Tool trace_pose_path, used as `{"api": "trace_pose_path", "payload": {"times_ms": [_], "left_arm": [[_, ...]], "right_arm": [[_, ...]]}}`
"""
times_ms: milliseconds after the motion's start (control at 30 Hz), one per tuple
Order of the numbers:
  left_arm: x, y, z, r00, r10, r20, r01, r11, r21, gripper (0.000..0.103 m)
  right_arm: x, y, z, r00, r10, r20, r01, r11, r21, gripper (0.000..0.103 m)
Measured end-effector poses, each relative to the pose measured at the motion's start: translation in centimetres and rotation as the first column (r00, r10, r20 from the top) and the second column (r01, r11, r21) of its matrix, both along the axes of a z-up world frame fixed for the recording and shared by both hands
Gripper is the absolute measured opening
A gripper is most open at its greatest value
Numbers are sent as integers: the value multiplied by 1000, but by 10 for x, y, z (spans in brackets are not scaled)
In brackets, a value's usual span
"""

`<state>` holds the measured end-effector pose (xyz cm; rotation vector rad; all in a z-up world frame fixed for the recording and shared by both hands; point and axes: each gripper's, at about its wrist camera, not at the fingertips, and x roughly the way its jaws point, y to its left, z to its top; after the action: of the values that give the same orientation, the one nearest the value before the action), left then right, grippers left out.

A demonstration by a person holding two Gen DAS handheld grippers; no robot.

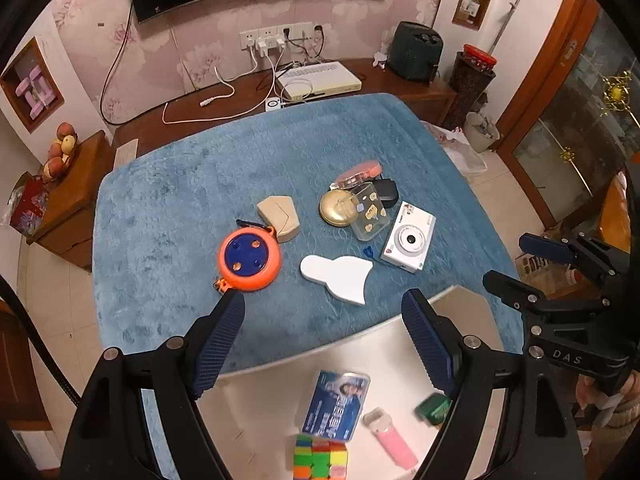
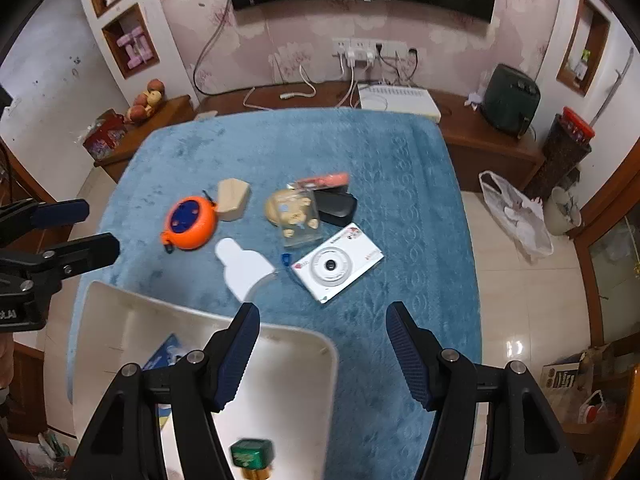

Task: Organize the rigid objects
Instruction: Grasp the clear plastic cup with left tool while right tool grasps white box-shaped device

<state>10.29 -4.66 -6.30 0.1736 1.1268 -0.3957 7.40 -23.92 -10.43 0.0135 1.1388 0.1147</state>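
Both claws sit nearest the lenses: left claw [image 1: 322,344] with jaws apart and nothing between them, poised over the near edge of the white tray [image 1: 460,308]; right claw [image 2: 322,354] likewise parted and empty, over the tray's right end [image 2: 316,344] and the blue cloth beside it.

Bench [image 1: 180,200], covered in blue plush cloth, carries all loose items.

White tray, at the near edge of the bench, holds: blue card pack [image 1: 338,404], lying flat; multicoloured puzzle cube [image 1: 320,458]; pink and white slim device [image 1: 390,438]; green box [image 1: 434,408], small, by the tray's right side.

On the cloth, beyond the tray:
- White flat bottle-shaped piece [image 1: 336,276], just beyond the tray rim.
- Orange round reel with blue face [image 1: 248,260], left of the white piece.
- White compact camera [image 1: 408,242], lens up, right of the white piece.
- Beige wooden block [image 1: 280,214], touching the reel's far side.
- Clear plastic box with small pieces [image 1: 370,216], leaning on a gold round tin [image 1: 336,210].
- Black case [image 1: 386,190], behind the clear box.
- Pink slim item [image 1: 362,170], farthest of the cluster.
- Blue small clip [image 1: 368,250], between the white piece and the camera.
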Motion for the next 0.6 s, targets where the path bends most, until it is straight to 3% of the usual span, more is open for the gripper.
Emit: {"api": "trace_pose_path", "payload": {"times_ms": [233,600], "left_arm": [[26,-31,-23,999,-9,-46,11,999,39,83],[90,-80,-69,988,60,-140,-41,990,132,83]], "right_arm": [[36,-24,-36,990,-87,-112,101,987,123,67],[60,-26,-80,981,-107,-162,132,979,156,67]]}}
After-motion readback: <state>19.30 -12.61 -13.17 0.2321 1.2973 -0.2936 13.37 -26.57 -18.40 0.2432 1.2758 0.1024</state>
